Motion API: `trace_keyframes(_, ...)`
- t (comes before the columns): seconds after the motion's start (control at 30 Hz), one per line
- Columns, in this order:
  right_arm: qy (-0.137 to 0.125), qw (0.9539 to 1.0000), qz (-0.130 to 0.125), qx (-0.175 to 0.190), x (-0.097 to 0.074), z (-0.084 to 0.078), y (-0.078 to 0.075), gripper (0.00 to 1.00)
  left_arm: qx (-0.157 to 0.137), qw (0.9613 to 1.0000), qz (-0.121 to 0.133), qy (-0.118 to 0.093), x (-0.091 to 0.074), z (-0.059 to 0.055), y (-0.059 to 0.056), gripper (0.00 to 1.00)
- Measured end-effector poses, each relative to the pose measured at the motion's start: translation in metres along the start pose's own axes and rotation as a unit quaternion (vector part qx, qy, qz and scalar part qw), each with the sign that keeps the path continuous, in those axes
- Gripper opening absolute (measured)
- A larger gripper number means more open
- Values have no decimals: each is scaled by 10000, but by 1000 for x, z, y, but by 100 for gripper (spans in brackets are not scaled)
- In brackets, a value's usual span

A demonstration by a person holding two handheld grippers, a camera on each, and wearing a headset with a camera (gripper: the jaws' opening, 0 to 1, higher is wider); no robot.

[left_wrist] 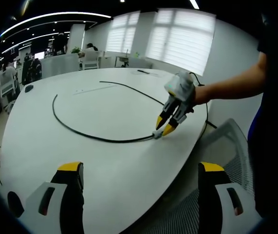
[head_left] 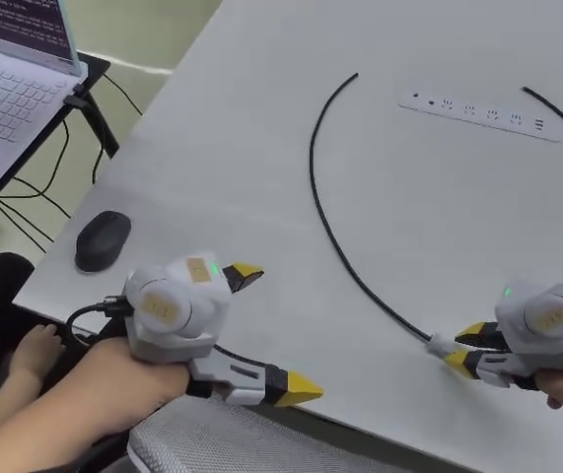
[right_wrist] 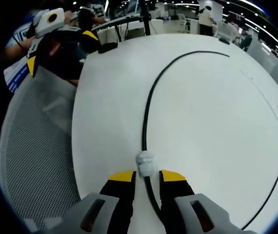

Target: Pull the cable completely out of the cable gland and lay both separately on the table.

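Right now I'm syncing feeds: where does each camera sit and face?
Head view: on headset, facing down at table, left gripper, right gripper, forearm.
Left gripper view: on that gripper, facing the right gripper; own fingers below.
Right gripper view: on that gripper, facing along the cable; own fingers flank it.
All share the cable.

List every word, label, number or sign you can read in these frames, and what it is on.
None can be read.
Laptop screen: lines of text, too small to read.
Laptop keyboard: key legends blurred.
Power strip: markings too small to read.
Tan patch on the left gripper: no readable print.
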State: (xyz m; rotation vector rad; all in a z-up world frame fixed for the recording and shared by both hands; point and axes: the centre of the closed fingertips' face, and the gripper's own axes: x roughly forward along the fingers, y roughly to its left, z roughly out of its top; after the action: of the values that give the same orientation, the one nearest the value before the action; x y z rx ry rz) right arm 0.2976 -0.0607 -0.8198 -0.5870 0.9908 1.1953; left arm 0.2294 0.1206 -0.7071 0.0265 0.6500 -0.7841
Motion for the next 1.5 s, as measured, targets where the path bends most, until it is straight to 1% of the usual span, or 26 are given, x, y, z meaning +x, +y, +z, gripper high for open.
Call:
trace_keyframes(0.17, -1, 10000, 70, -21, 2, 2, -1, 13, -20, 10000, -4, 7, 1, 1, -1, 97)
trace_keyframes(0.27, 47, 9999, 162, -32, 4, 2, 1, 9, -29, 10000, -4, 24, 1, 0, -2, 97)
trace_keyframes(0.57, 10, 9998, 197, -60, 5, 2, 1, 8, -59, 10000, -8, 51, 2, -2, -3, 96)
trace_keyframes(0.63, 34, 9998, 188, -47, 5, 2, 2, 8, -50, 10000, -14, 57, 2, -2, -5, 96)
trace_keyframes(0.7, 44, 9997, 239, 15, 5, 3, 4, 8, -43, 10000, -19, 70, 3, -2, -7, 95)
trace_keyframes(0.8, 21, 9997, 230, 0, 5, 4, 4, 8, -63, 10000, -16, 11, 3, 0, -9, 95)
trace_keyframes(0.9, -3, 9997, 264, 6, 3, 5, 5, 7, -20, 10000, -37, 27, 3, -1, -11, 94)
trace_keyframes(1.07, -45, 9994, 330, -6, -3, 8, 8, 7, 8, 10000, -42, 42, 4, 2, -12, 94)
trace_keyframes(1.17, -83, 9992, 387, -34, -9, 13, 11, 7, 40, 10000, -50, 23, 6, 9, -12, 94)
trace_keyframes(1.2, -118, 9988, 471, 19, -12, 16, 15, 7, 59, 10000, -56, 6, 7, 11, -13, 94)
trace_keyframes(1.23, -134, 9987, 485, 30, -13, 17, 15, 7, 101, 9999, -73, -8, 8, 13, -15, 93)
trace_keyframes(1.33, -218, 9985, 504, 4, -23, 24, 19, 7, 144, 9998, -99, -30, 11, 17, -19, 93)
trace_keyframes(1.4, -293, 9982, 529, -12, -31, 30, 24, 7, 173, 9997, -138, -36, 14, 20, -22, 93)
trace_keyframes(1.5, -313, 9977, 594, -76, -40, 36, 32, 7, 232, 9996, -177, -69, 17, 24, -26, 93)
